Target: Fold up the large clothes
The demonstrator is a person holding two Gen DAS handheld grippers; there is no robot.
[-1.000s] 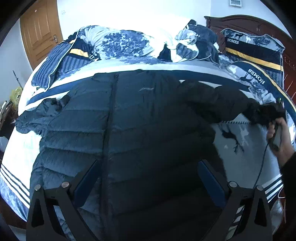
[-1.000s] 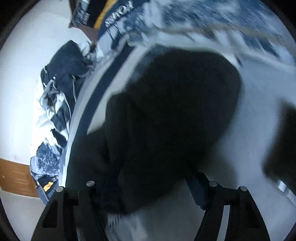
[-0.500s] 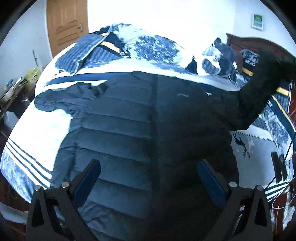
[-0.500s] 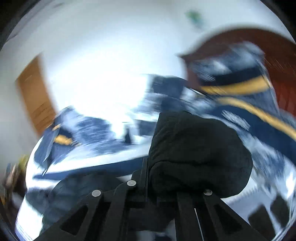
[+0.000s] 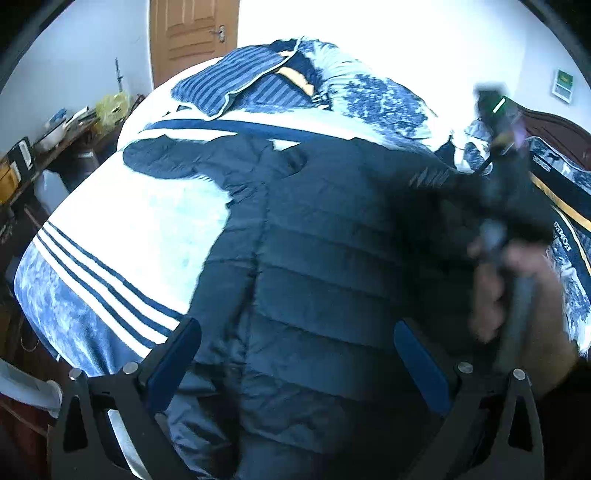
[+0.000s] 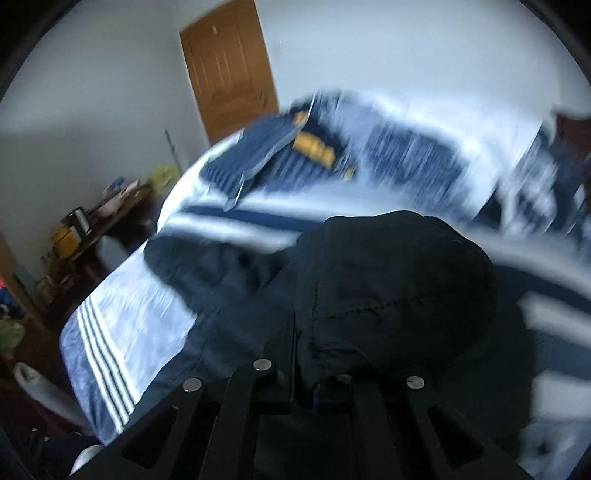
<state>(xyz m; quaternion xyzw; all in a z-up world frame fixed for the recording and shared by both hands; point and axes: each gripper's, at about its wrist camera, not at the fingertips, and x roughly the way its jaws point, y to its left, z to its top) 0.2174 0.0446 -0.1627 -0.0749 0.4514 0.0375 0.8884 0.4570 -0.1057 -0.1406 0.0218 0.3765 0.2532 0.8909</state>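
Bed [image 5: 122, 236] fills both views, covered in a white-and-blue printed quilt with navy stripes near the foot edge. Dark quilted puffer jacket [image 5: 325, 280] lies spread flat on the bed, front zip running down the middle, one sleeve [image 5: 173, 162] stretched out flat toward the far side. The other sleeve [image 6: 391, 295] is lifted off the bed, bunched into a dark lump right in front of the right wrist camera. Striped blue pillow [image 5: 229, 83] sits at the far end of the bed, with rumpled blue-print bedding [image 5: 376, 101] beside it. Wooden door [image 5: 192, 33] behind that, cluttered table [image 5: 55, 136] along the wall, dark wooden headboard [image 5: 554, 129] at the right edge. Left gripper [image 5: 295, 365]: jaws wide apart, holding nothing, hovering over the lower half of the jacket, blue pads visible on both fingers. Right gripper [image 6: 303, 373]: jaws closed tight on the lifted sleeve fabric; in the left view it shows as a blurred shape with the person's hand [image 5: 517, 295] around its handle, above the jacket's right side. Right view heavily motion-blurred.
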